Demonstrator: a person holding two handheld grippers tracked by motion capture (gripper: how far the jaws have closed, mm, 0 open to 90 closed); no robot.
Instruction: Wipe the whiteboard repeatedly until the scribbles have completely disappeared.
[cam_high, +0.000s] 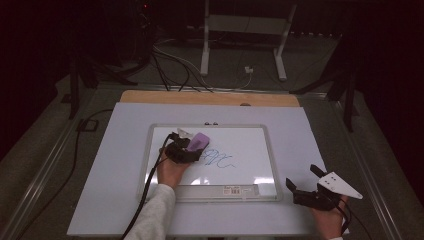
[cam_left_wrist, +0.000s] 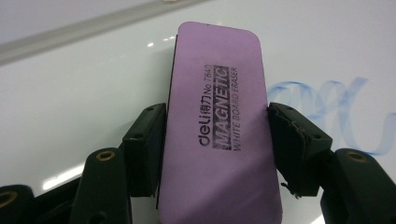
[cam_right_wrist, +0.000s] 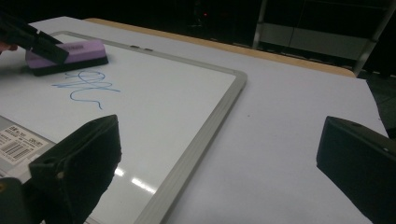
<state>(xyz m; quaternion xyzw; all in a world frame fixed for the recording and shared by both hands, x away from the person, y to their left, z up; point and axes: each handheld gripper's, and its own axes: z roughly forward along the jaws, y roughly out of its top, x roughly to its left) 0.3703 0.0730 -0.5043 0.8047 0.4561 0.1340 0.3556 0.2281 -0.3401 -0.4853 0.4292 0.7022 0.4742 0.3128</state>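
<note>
The left claw (cam_high: 192, 147), forearm stretched over the white-surfaced whiteboard (cam_high: 250, 145), clamps the purple rectangular foam eraser (cam_left_wrist: 217, 135); the right claw (cam_high: 306, 181) rests wide on the table (cam_high: 110, 165).

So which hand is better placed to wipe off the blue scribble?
Left: its tongs grip the purple eraser beside the blue scribble. The right tongs stand open, empty, off the whiteboard.

- One whiteboard (cam_high: 270, 150) with a grey frame, lying flat on the tabletop (cam_high: 110, 165)
- One purple eraser (cam_left_wrist: 219, 130) resting on the whiteboard
- One blue scribble (cam_high: 217, 160) drawn on the board
- One barcode sticker (cam_high: 234, 190) on the board's lower edge
- Two handheld grippers, left gripper (cam_high: 192, 147) and right gripper (cam_high: 302, 182), each with two black jaws
</note>
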